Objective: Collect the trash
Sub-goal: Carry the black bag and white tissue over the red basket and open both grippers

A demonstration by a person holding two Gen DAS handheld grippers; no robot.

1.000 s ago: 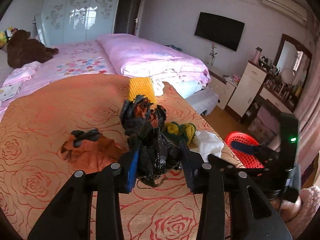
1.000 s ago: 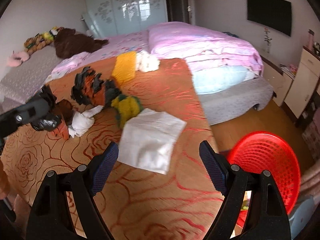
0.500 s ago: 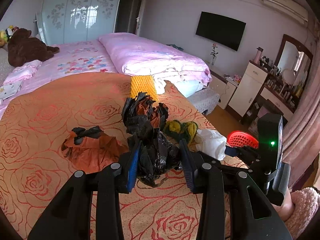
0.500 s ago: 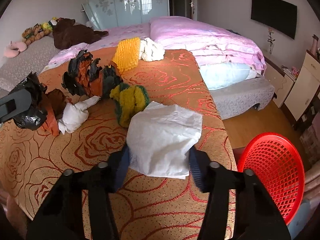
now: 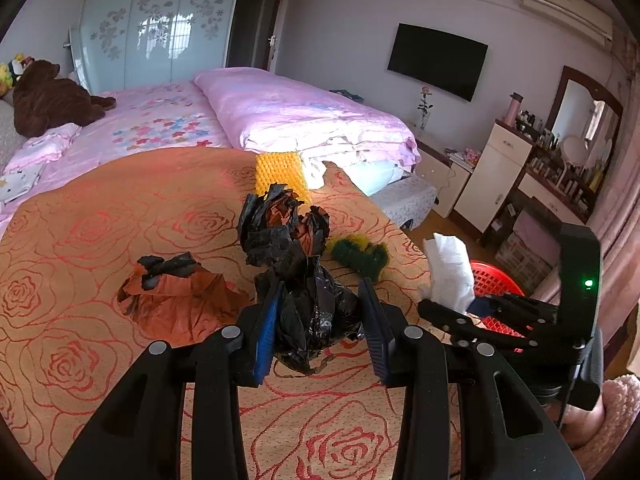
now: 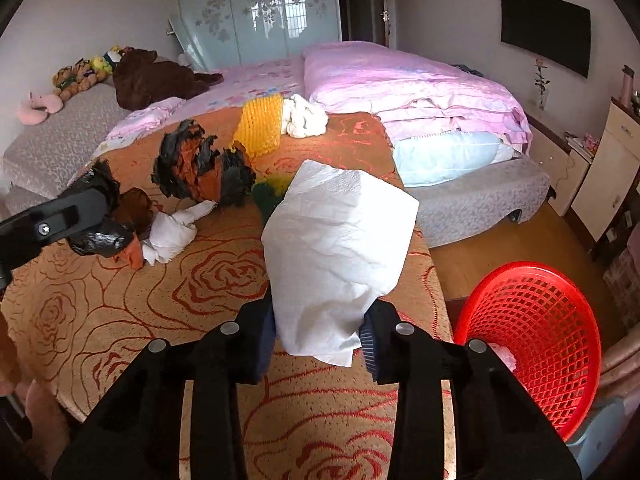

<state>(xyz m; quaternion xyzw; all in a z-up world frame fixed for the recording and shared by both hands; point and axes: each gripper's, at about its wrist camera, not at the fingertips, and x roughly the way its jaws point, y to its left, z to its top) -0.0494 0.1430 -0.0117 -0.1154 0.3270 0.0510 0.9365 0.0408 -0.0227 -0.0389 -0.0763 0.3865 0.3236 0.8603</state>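
Left wrist view.
- Left gripper (image 5: 320, 320): jaws partly closed, pads pressing both sides of a crumpled black plastic bag (image 5: 310, 320), which bulges out ahead of the fingertips. Risk: the film is slick and springy, so a loose fold could slide out when the bundle is carried.
- Ahead of the claw, on the rose-patterned orange bedspread (image 5: 100, 240): a black-and-brown wad (image 5: 280, 228); to its left, a brown paper scrap (image 5: 176, 296); further ahead, a yellow knitted piece (image 5: 280, 172).
- Right of the claw: a green-and-yellow fluffy item (image 5: 360, 256), then the right gripper (image 5: 452, 312) pinching a white tissue (image 5: 448, 272), with the red mesh basket (image 5: 496, 280) partly hidden behind it.

Right wrist view.
- Right gripper (image 6: 318, 340): closed tight on the white tissue (image 6: 340, 248), held only by its lower edge; most of the sheet stands free above the fingertips (a thin hold). Risk: the paper may tear at the pinch or flap loose and drop short of the bin.
- Lower right of the claw, on the floor past the bed edge: the red mesh basket (image 6: 532, 328). Risk: release before the claw is over its rim puts the tissue on the floor.
- Left of the claw: the left gripper (image 6: 72, 216) with its black bag, and a second white tissue wad (image 6: 172, 232) just beside it. Risk: the two claws work close together and could knock each other.
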